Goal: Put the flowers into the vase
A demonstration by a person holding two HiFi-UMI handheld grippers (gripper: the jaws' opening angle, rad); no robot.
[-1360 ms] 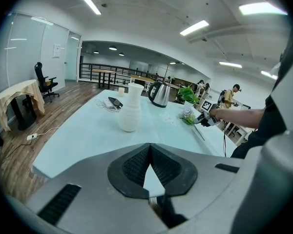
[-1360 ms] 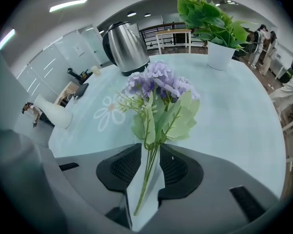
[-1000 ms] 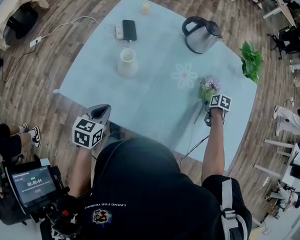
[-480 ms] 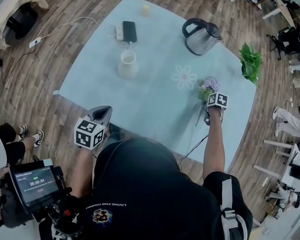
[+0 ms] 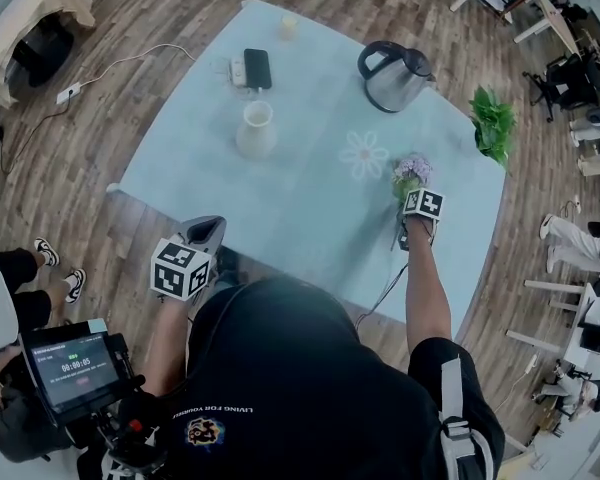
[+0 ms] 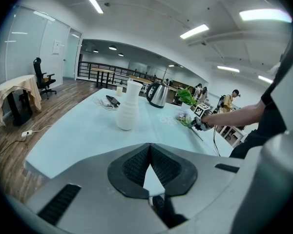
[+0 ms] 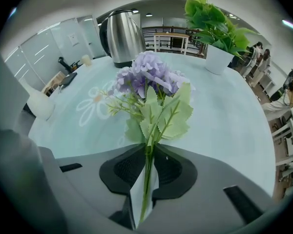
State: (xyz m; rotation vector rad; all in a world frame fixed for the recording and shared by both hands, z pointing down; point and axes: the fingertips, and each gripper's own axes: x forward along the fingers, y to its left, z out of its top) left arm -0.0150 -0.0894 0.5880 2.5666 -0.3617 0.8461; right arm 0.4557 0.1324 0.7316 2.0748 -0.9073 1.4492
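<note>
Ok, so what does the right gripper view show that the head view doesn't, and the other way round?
Only the right gripper view: the right gripper seen up close, its jaws, which have just been closing, pinching the green stem of the flowers. Only the head view: the left gripper and a timer screen. Both: the flowers, the white vase, the kettle and the potted plant.

We saw bright, even light from ceiling strips; fisheye bent the edges, corners went dark, and the left tool blurred up close.
</note>
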